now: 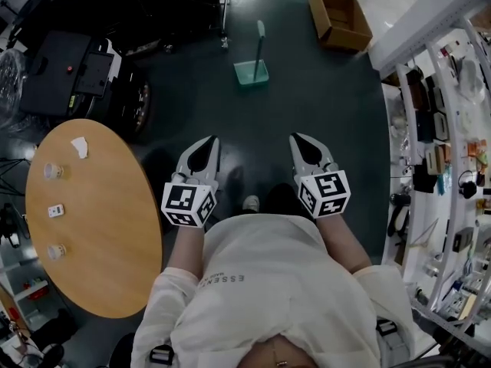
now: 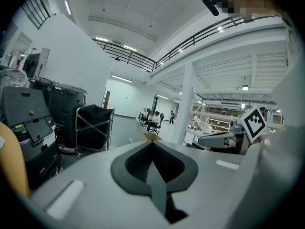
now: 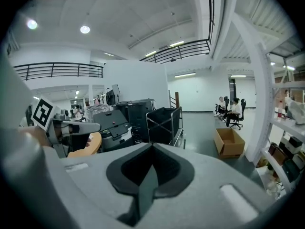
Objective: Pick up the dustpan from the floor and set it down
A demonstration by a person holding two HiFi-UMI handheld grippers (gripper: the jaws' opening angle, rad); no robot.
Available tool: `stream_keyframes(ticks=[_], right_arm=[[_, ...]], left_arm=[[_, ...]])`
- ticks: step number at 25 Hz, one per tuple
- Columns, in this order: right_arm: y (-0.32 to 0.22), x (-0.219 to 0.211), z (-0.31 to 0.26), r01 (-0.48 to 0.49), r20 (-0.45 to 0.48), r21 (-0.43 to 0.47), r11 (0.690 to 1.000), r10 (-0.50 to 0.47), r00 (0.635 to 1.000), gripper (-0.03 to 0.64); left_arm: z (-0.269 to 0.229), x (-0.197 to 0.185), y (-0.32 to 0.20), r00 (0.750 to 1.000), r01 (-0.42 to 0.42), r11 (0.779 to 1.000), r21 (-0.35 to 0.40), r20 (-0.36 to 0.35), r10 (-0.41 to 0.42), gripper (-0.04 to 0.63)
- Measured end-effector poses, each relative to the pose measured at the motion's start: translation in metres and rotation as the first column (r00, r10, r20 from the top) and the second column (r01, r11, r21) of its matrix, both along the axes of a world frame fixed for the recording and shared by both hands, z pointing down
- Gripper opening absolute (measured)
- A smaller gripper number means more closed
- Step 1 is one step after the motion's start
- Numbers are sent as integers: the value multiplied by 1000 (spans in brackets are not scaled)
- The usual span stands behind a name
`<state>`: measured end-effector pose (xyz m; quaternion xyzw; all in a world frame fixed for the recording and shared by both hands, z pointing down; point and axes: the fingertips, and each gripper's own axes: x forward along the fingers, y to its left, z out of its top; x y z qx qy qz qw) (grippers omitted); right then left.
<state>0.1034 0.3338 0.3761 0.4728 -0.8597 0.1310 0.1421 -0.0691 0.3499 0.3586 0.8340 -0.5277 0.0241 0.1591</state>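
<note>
Dustpan [image 1: 251, 72] in pale green stands on the dark floor [image 1: 322, 106] in the upper middle of the head view, its tray flat on the ground and its long handle [image 1: 260, 41] rising from the tray. It is well apart from both grippers, with open floor all round it. A cardboard box [image 1: 340, 18] lies off to its upper right, a round wooden surface [image 1: 100, 228] fills the lower left, and shelves [image 1: 437, 129] run down the right edge. The left gripper [image 1: 205, 150] and right gripper [image 1: 303, 148] are held side by side in front of the person at mid frame. Each has its jaws pressed together with nothing between them. Neither gripper view shows the dustpan. It looks like thin moulded plastic, so it is probably light and stiff, with a smooth skin that could slip in a loose pinch. The handle seems the natural place to take hold, as it stands clear of the floor at a height the jaws can close across. A grip well down the handle should keep the tray from swinging. Whether the tray pivots on the handle cannot be told from here. The jaws would have to part before any grasp.
</note>
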Motion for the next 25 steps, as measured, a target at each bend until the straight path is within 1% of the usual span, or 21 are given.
stream_keyframes(ticks=[6, 11, 16, 21, 25], right_arm=[[-30, -7, 11, 18, -5, -29, 999, -18, 1000, -9], [-82, -15, 24, 50, 1, -49, 998, -50, 999, -8], [-167, -26, 30, 86, -7, -52, 995, -86, 996, -8], [-269, -30, 26, 88, 1, -48, 995, -88, 996, -8], [-341, -28, 29, 81, -21, -42, 996, -82, 996, -9]], left_arm=[[5, -5, -24, 1000, 9, 1000, -16, 0, -9, 17], [14, -13, -68, 1000, 29, 999, -25, 4, -29, 18], [20, -23, -148, 998, 57, 998, -36, 2, -57, 17], [-1, -33, -246, 998, 61, 998, 18, 29, -61, 17], [-9, -37, -314, 997, 44, 999, 18, 57, -44, 17]])
